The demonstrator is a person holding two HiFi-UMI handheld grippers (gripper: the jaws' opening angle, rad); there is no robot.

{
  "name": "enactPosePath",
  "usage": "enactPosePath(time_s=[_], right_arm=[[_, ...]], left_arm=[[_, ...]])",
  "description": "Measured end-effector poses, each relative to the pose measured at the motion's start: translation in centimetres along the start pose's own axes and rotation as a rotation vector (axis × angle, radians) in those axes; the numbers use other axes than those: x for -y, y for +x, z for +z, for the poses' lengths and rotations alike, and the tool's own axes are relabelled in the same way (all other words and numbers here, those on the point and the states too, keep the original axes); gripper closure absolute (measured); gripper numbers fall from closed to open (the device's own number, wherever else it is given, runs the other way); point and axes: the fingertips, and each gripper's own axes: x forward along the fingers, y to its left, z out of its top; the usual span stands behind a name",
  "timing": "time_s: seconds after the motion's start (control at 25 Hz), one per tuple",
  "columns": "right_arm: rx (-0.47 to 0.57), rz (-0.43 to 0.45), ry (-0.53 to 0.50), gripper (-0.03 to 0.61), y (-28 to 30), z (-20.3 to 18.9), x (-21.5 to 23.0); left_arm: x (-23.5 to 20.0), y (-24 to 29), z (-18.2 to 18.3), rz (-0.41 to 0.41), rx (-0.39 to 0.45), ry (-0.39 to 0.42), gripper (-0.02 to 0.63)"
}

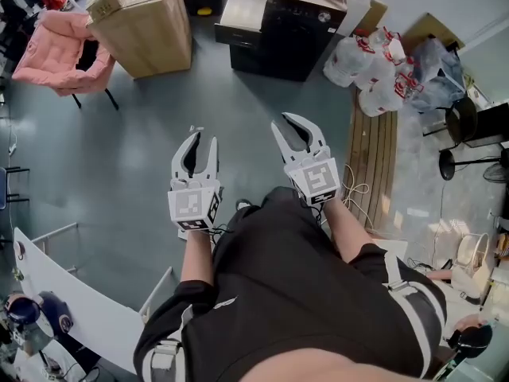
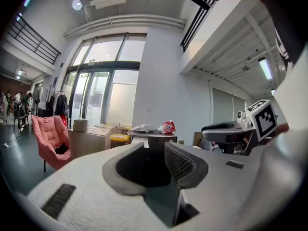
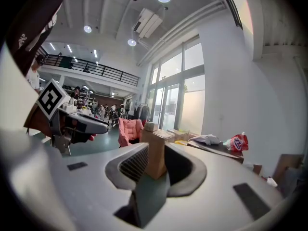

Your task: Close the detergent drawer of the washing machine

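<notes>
The washing machine is a black box with a round knob, standing far ahead on the grey floor; a pale panel juts from its left side, and I cannot tell whether that is the drawer. My left gripper and right gripper hang side by side over bare floor, well short of the machine, both open and empty. In the left gripper view the machine shows small beyond that open gripper. In the right gripper view the gripper frames a cardboard box, with the machine's top to the right.
A tall cardboard box and a pink chair stand to the far left. White plastic bags and wooden planks lie to the right of the machine. A white table is near my left side.
</notes>
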Motion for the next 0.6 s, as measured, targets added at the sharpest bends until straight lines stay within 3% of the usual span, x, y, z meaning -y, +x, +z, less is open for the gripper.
enactPosePath(time_s=[0.36, 0.6], right_arm=[[-0.050, -0.005, 0.013, 0.457, 2.5, -1.7, 1.5], [-0.056, 0.001, 0.011, 0.450, 6.6, -2.6, 4.0]], left_arm=[[-1.9, 2.6, -1.5, -0.035, -0.048, -0.043, 0.459], [-5.1, 6.5, -1.0, -0.009, -0.044, -0.039, 0.459]])
